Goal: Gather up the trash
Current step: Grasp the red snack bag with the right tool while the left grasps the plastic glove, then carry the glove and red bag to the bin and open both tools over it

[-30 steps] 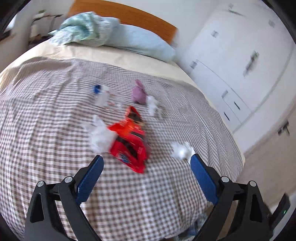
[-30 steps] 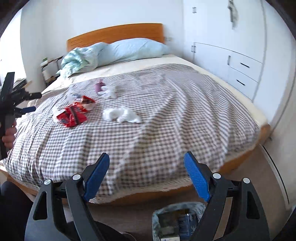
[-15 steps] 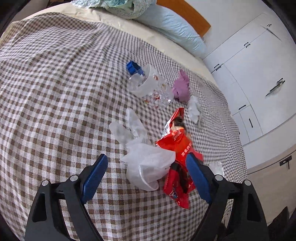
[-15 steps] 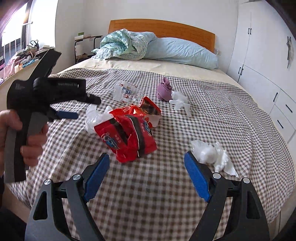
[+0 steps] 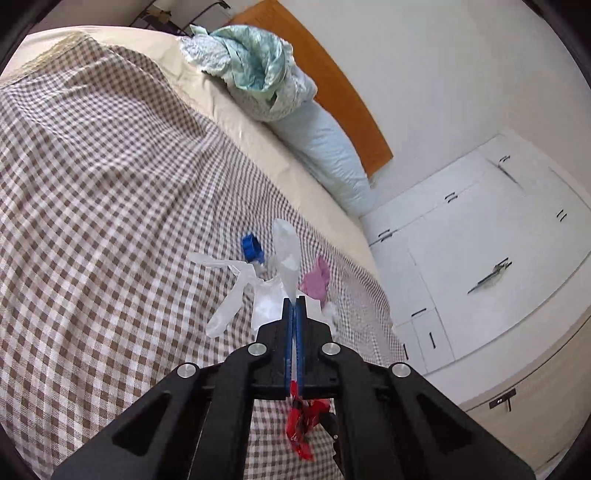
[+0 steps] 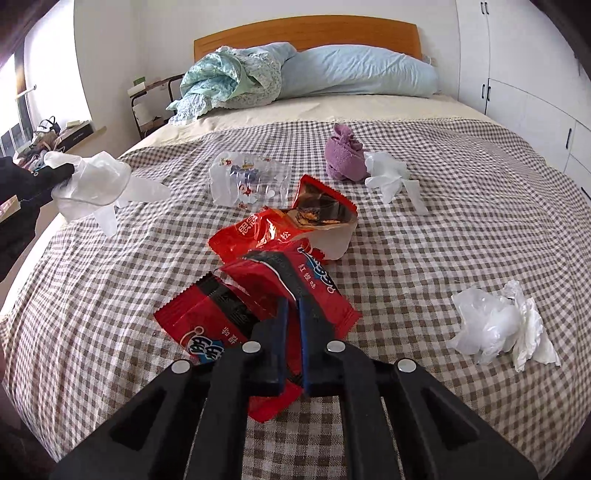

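Observation:
My left gripper (image 5: pixel 294 301) is shut on a clear plastic glove (image 5: pixel 266 291) and holds it above the bed; the glove also shows at the left of the right wrist view (image 6: pixel 96 181). My right gripper (image 6: pixel 293 301) is shut on a red and black snack wrapper (image 6: pixel 258 295) on the checked bedspread (image 6: pixel 443 240). A second red wrapper (image 6: pixel 295 225) lies just beyond it. A crushed clear bottle (image 6: pixel 247 179) with a blue cap (image 5: pixel 251 249), a purple cloth (image 6: pixel 343 155), a white glove (image 6: pixel 391 177) and crumpled white plastic (image 6: pixel 502 325) lie on the bed.
A blue pillow (image 6: pixel 354 74) and a bunched green blanket (image 6: pixel 229 77) lie at the wooden headboard (image 6: pixel 306 31). White wardrobe doors (image 5: pixel 480 258) stand to the right of the bed. A cluttered shelf (image 6: pixel 55 133) is at the left.
Both grippers went from open to shut. The left one took the clear glove and lifted it off the bed. The right one moved in and closed on the red and black wrapper.

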A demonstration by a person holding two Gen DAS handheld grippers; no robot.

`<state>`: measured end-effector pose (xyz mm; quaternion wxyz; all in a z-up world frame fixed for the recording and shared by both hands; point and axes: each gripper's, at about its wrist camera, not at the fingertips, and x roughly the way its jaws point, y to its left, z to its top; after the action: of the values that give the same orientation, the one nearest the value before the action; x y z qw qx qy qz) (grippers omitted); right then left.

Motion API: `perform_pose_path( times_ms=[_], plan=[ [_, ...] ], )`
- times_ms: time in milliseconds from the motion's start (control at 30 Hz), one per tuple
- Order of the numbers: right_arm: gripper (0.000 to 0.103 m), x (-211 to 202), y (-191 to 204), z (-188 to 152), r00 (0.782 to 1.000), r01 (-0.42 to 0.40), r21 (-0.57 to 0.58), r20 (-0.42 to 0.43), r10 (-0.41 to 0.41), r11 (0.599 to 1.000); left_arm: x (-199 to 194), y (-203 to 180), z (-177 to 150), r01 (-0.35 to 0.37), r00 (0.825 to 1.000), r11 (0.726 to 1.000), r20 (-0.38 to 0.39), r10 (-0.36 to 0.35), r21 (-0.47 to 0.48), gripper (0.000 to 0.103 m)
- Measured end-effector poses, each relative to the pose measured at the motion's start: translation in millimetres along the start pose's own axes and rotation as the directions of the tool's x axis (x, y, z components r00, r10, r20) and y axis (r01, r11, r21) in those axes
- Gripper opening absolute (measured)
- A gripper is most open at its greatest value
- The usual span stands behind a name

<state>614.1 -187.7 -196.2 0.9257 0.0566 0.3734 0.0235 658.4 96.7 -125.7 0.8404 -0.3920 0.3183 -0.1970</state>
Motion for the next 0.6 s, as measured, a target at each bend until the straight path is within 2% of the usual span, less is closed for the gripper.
perform_pose_path(
  times_ms=[67,133,200,300,433,600],
  plan=[
    [0.002,-10,-3,5,0.999,-0.015,0.017,0.034,0.015,1.000,-8,-2,0,0.000,0.999,1.000,0.035,0.000,-0.016,0.000],
    [0.001,-26,-5,10,0.997,-0.029,0.032,0.073,0.027,0.999,-15,-3,3,-0.054,0.996,0.998,0.067,0.055,-0.015,0.000],
    [0.001,-41,-8,16,0.994,-0.065,0.047,0.091,0.060,0.997,-18,-11,1,-0.118,0.988,0.993,0.107,0.115,0.024,0.000],
    [0.001,-64,-10,21,0.991,-0.063,0.021,0.123,0.060,0.998,-16,-25,-6,-0.155,0.985,0.982,0.093,0.145,0.108,0.000],
    [0.001,-94,-22,25,0.985,-0.054,0.031,0.164,0.048,0.998,-13,-35,-13,-0.143,0.988,0.979,0.081,0.133,0.142,0.000],
    [0.001,-131,-39,20,0.981,-0.074,0.090,0.186,0.056,0.993,-29,-74,-42,-0.106,0.993,0.972,0.070,0.093,0.211,0.000]
  ],
)
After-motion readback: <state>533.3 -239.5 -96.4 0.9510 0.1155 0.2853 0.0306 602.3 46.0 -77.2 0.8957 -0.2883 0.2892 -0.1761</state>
